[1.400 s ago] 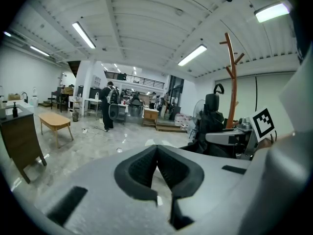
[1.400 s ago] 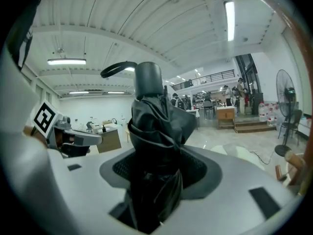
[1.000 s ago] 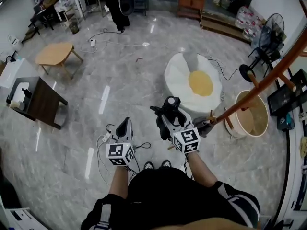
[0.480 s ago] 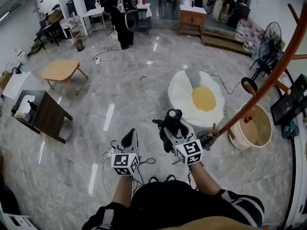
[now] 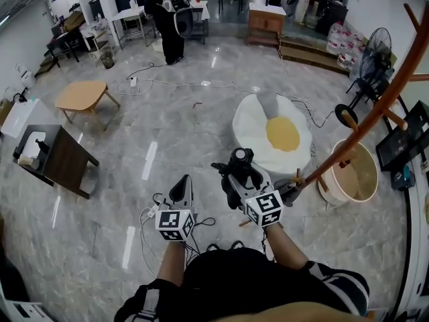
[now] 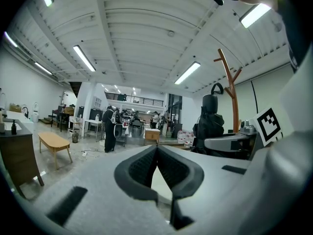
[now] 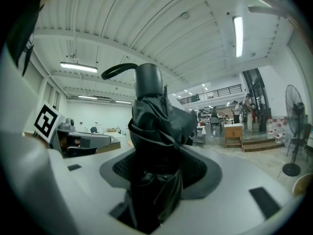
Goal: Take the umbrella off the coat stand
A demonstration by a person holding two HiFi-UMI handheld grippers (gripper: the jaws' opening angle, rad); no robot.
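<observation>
A black folded umbrella (image 5: 238, 163) stands upright between the jaws of my right gripper (image 5: 234, 178), which is shut on it. In the right gripper view the umbrella (image 7: 154, 131) fills the middle, its curved handle on top, with the right gripper (image 7: 159, 173) clamped round its lower folds. The wooden coat stand (image 5: 375, 113) leans across the right side, apart from the umbrella. My left gripper (image 5: 181, 188) hangs beside the right one, shut and empty. Seen from the left gripper (image 6: 156, 151), the umbrella (image 6: 210, 119) and the coat stand (image 6: 230, 82) are at the right.
A white beanbag with a yellow centre (image 5: 271, 133) lies ahead. A wooden tub (image 5: 352, 173) sits by the stand's foot, with a fan (image 5: 365, 72) behind it. A dark side table (image 5: 57, 159) and a light wooden table (image 5: 80, 96) stand left. Cables (image 5: 151, 210) trail near my feet.
The head view has tipped up a little, so more of the room's back shows. Both grippers keep their places, and the umbrella stays in the right one.
</observation>
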